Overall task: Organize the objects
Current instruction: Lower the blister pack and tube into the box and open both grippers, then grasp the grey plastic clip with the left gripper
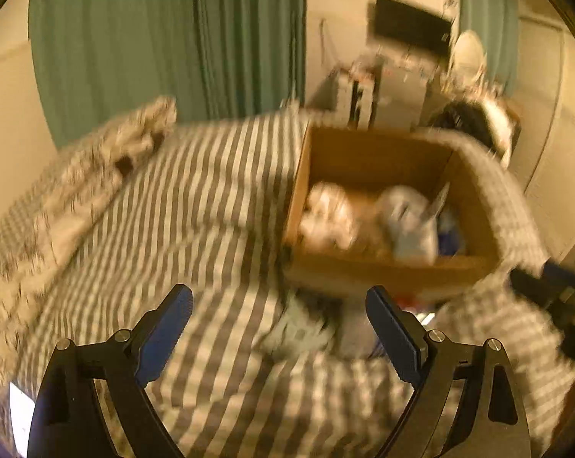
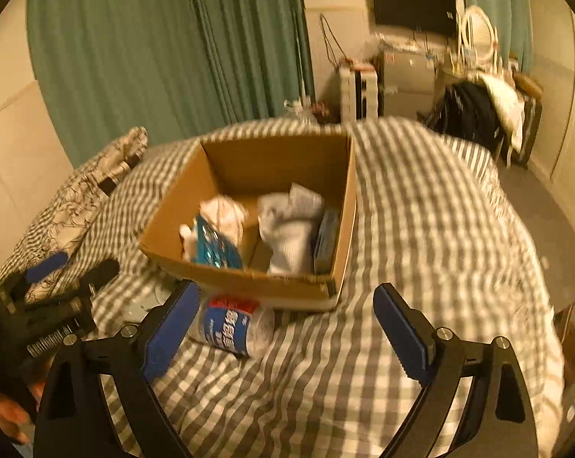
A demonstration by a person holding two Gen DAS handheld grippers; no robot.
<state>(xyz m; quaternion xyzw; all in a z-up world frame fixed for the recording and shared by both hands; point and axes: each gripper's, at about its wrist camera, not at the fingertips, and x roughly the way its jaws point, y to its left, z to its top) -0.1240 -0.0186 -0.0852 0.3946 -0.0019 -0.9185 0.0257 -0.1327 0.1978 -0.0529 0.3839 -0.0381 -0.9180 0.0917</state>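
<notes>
Cardboard, brown and open-topped, forms the square box [image 2: 337,244] standing on the bed's grey-and-white checked cover [image 2: 421,229]. Inside it lie a crumpled white cloth [image 2: 226,210] at the left, a shiny teal packet [image 2: 215,248] leaning against the near wall, a bundled pale grey-white sock [image 2: 291,225] in the middle, and a dark blue flat item [image 2: 325,240] upright along the right wall. Just in front of the box, touching its near wall, a clear plastic bottle with a blue-and-red label [image 2: 234,328] lies on its side, long axis running left to right. The right gripper [image 2: 283,326] has its blue-padded fingers spread wide, empty. The left gripper [image 1: 280,328] likewise stands wide apart, nothing between its fingers, above a blurred grey-green item [image 1: 299,332] lying near the box [image 1: 383,271].
</notes>
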